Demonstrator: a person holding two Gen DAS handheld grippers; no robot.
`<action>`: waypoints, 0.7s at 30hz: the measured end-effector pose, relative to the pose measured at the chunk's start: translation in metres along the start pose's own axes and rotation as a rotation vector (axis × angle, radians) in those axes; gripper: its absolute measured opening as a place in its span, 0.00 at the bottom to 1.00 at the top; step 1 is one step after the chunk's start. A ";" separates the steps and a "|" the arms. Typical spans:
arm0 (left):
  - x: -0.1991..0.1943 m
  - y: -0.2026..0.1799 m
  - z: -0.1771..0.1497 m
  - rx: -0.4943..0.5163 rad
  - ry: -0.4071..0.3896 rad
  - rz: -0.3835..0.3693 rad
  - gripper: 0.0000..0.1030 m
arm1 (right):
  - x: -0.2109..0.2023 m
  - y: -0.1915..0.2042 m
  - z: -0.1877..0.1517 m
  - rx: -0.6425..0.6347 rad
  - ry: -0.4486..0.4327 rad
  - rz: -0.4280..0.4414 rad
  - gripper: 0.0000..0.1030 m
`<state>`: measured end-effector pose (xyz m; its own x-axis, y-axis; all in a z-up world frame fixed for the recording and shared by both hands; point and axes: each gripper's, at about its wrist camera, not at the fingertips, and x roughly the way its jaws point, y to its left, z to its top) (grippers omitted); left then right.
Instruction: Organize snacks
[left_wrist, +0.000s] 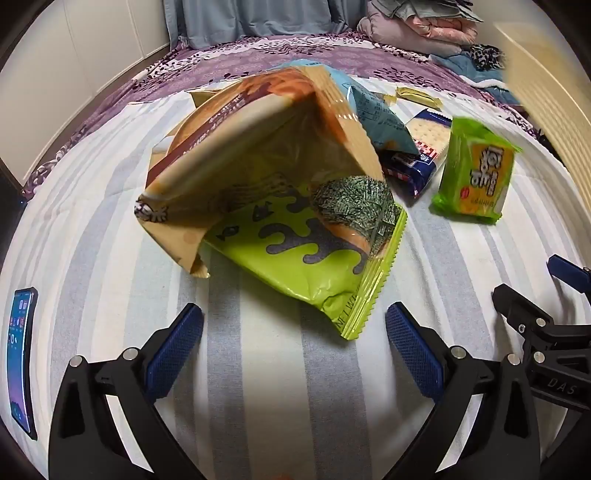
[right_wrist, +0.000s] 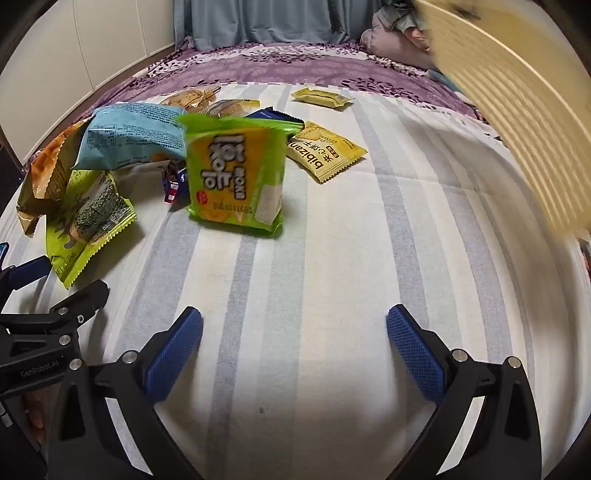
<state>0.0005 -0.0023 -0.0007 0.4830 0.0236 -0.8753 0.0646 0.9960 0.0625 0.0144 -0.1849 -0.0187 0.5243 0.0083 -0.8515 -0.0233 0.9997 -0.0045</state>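
Note:
Snack packets lie on a striped sheet (right_wrist: 314, 277). In the left wrist view a lime-green seaweed snack bag (left_wrist: 314, 258) lies under an orange-tan bag (left_wrist: 258, 147), just ahead of my open, empty left gripper (left_wrist: 294, 343). A green and yellow packet (left_wrist: 476, 170) stands at the right, with a blue cracker pack (left_wrist: 424, 147) and a light-blue bag (left_wrist: 380, 118) behind. In the right wrist view the green and yellow packet (right_wrist: 236, 173) stands ahead and left of my open, empty right gripper (right_wrist: 294, 347). A yellow "bibizan" packet (right_wrist: 325, 151) and a small yellow packet (right_wrist: 321, 98) lie further back.
A cream ribbed basket (right_wrist: 517, 110) stands at the right. A phone (left_wrist: 22, 358) lies at the left on the sheet. A purple patterned bedspread (right_wrist: 277, 66), folded bedding (left_wrist: 417, 26) and a curtain (right_wrist: 258, 18) are behind. The right gripper's body (left_wrist: 546, 332) shows at the right of the left wrist view.

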 end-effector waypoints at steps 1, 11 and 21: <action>-0.001 0.001 0.000 -0.009 -0.005 -0.015 0.98 | 0.000 -0.001 0.000 0.000 0.000 0.000 0.95; -0.001 0.002 0.000 -0.014 -0.007 -0.023 0.98 | 0.002 0.003 0.000 -0.013 0.000 -0.021 0.95; 0.000 0.003 0.000 -0.014 -0.006 -0.024 0.98 | 0.002 0.001 0.001 -0.012 0.003 -0.020 0.95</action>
<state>0.0005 0.0002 -0.0008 0.4869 -0.0008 -0.8735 0.0639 0.9974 0.0347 0.0163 -0.1838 -0.0194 0.5225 -0.0116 -0.8526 -0.0227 0.9994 -0.0275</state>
